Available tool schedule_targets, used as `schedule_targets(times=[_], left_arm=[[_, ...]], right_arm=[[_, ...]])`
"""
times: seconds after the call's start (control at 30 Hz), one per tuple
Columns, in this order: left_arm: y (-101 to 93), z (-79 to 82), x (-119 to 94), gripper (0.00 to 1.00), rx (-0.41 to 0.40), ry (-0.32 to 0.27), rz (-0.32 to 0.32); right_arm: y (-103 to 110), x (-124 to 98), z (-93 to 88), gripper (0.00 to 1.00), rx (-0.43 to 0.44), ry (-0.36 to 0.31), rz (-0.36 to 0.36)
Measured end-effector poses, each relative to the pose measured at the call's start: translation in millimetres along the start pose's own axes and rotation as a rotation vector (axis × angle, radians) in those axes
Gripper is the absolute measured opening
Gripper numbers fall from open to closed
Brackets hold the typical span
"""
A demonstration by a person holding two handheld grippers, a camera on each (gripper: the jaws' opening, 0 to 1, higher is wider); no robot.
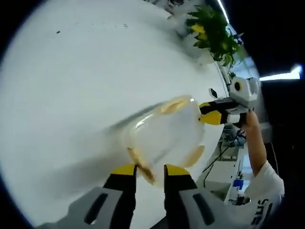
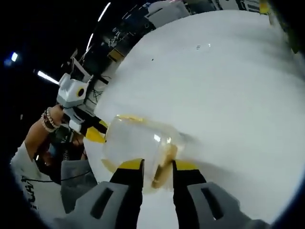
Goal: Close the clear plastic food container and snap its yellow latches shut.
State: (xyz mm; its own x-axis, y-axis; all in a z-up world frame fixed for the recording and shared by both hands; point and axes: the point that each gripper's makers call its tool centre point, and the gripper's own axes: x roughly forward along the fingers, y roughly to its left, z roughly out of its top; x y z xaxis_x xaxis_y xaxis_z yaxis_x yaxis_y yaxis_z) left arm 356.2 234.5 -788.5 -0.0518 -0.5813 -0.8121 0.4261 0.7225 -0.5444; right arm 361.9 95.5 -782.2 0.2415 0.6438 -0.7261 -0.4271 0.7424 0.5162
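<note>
The clear plastic container (image 1: 164, 133) with yellow latches sits on the white table (image 1: 86, 71), blurred by motion. My left gripper (image 1: 150, 171) rises from the bottom of the left gripper view, its yellow-tipped jaws closed on the near yellow latch (image 1: 144, 168). The right gripper (image 1: 209, 112) comes in from the right and pinches the container's far end. In the right gripper view, my right gripper (image 2: 157, 167) grips a yellow latch (image 2: 164, 164) on the near end of the container (image 2: 136, 140). The left gripper (image 2: 94, 133) holds the opposite end there.
A green plant (image 1: 212, 28) stands at the table's far edge. Past the edge are a desk with cables (image 1: 224, 167) and a person's arm (image 1: 255, 143) in a white shirt. A hand with a bracelet (image 2: 47, 119) and dark room clutter (image 2: 162, 12) are also in view.
</note>
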Motion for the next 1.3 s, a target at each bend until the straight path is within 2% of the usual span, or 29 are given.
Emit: schedule_targets(times=[0.03, 0.1, 0.13, 0.17, 0.23, 0.27, 0.3, 0.33, 0.37, 0.4, 0.47, 0.5, 0.57, 0.6, 0.7, 0.73, 0.77, 0.83, 0.9, 0.93, 0.97, 1.03, 1.1, 1.2, 1.3], left_arm=[[-0.7, 3.0, -2.8, 0.18, 0.026, -0.031, 0.002], [-2.9, 8.0, -10.9, 0.32, -0.018, -0.085, 0.007], [-1.6, 10.4, -16.3, 0.36, -0.013, -0.106, 0.021], [0.5, 16.5, -26.0, 0.36, 0.017, -0.151, 0.057], [-1.6, 31.3, -39.8, 0.27, 0.099, -0.25, 0.094], [-6.5, 45.7, -47.9, 0.23, 0.155, -0.357, 0.113], [-13.4, 50.0, -48.8, 0.24, 0.159, -0.403, 0.099], [-26.4, 50.9, -47.1, 0.23, 0.173, -0.439, 0.056], [-34.5, 49.8, -44.6, 0.2, 0.181, -0.456, 0.027], [-46.4, 47.6, -39.8, 0.16, 0.172, -0.482, -0.007], [-58.9, 38.7, -29.7, 0.03, 0.175, -0.479, -0.054], [-60.8, 37.3, -28.2, 0.0, 0.179, -0.479, -0.061], [-59.2, 29.8, -19.2, 0.0, 0.184, -0.481, -0.05], [-60.7, 27.3, -14.7, 0.0, 0.17, -0.49, -0.066], [-77.4, 19.7, -6.5, 0.0, 0.144, -0.512, -0.174], [-80.2, 20.9, -3.8, 0.0, 0.148, -0.524, -0.192], [-83.7, 17.5, 0.6, 0.0, 0.171, -0.536, -0.193], [-91.0, 9.4, 9.1, 0.0, 0.255, -0.523, -0.186], [-91.8, 10.6, 16.3, 0.0, 0.237, -0.507, -0.185], [-92.9, 12.9, 17.7, 0.0, 0.221, -0.499, -0.211], [-99.0, 12.2, 18.5, 0.0, 0.177, -0.492, -0.26], [-100.1, 12.1, 19.4, 0.0, 0.145, -0.476, -0.294], [-94.8, 13.9, 18.7, 0.0, 0.141, -0.488, -0.272], [-94.3, 12.5, 17.1, 0.0, 0.119, -0.48, -0.298], [-92.9, 12.2, 16.5, 0.0, 0.122, -0.48, -0.295]], right_arm=[[0.6, -1.4, 1.2, 0.23, -0.005, -0.003, -0.01], [6.1, -5.7, 7.9, 0.34, -0.006, -0.02, -0.015], [7.8, -8.3, 12.1, 0.39, -0.011, -0.03, -0.024], [6.9, -12.2, 17.2, 0.42, -0.02, -0.049, -0.041], [3.6, -20.4, 28.7, 0.36, -0.05, -0.084, -0.081], [1.1, -22.1, 39.3, 0.28, -0.045, -0.128, -0.108], [0.9, -22.5, 46.3, 0.21, -0.047, -0.158, -0.117], [7.2, -19.8, 52.3, 0.13, -0.077, -0.173, -0.1], [11.6, -18.2, 54.0, 0.04, -0.084, -0.174, -0.086], [20.2, -13.4, 57.0, 0.0, -0.093, -0.172, -0.064], [33.1, -6.2, 59.8, 0.0, -0.109, -0.162, -0.018], [36.9, -0.4, 59.4, 0.0, -0.128, -0.136, -0.002], [39.3, 8.2, 59.7, 0.0, -0.167, -0.093, 0.01], [38.9, 11.3, 60.1, 0.0, -0.173, -0.082, 0.001], [40.5, 19.8, 55.5, 0.0, -0.215, -0.048, -0.016], [39.9, 23.5, 56.1, 0.0, -0.219, -0.036, -0.023], [41.4, 24.2, 55.3, 0.0, -0.223, -0.036, -0.022], [43.3, 28.9, 54.5, 0.0, -0.234, -0.019, -0.011], [44.7, 34.9, 50.3, 0.0, -0.246, 0.012, -0.007], [44.5, 37.1, 49.4, 0.0, -0.27, 0.032, -0.014], [43.8, 39.1, 50.8, 0.0, -0.287, 0.038, -0.016], [46.3, 41.6, 54.8, 0.0, -0.296, 0.029, -0.018], [48.1, 41.9, 59.4, 0.0, -0.305, 0.02, -0.018], [47.1, 44.1, 66.3, 0.0, -0.315, 0.014, -0.023], [40.0, 44.3, 69.2, 0.0, -0.318, 0.018, -0.047]])
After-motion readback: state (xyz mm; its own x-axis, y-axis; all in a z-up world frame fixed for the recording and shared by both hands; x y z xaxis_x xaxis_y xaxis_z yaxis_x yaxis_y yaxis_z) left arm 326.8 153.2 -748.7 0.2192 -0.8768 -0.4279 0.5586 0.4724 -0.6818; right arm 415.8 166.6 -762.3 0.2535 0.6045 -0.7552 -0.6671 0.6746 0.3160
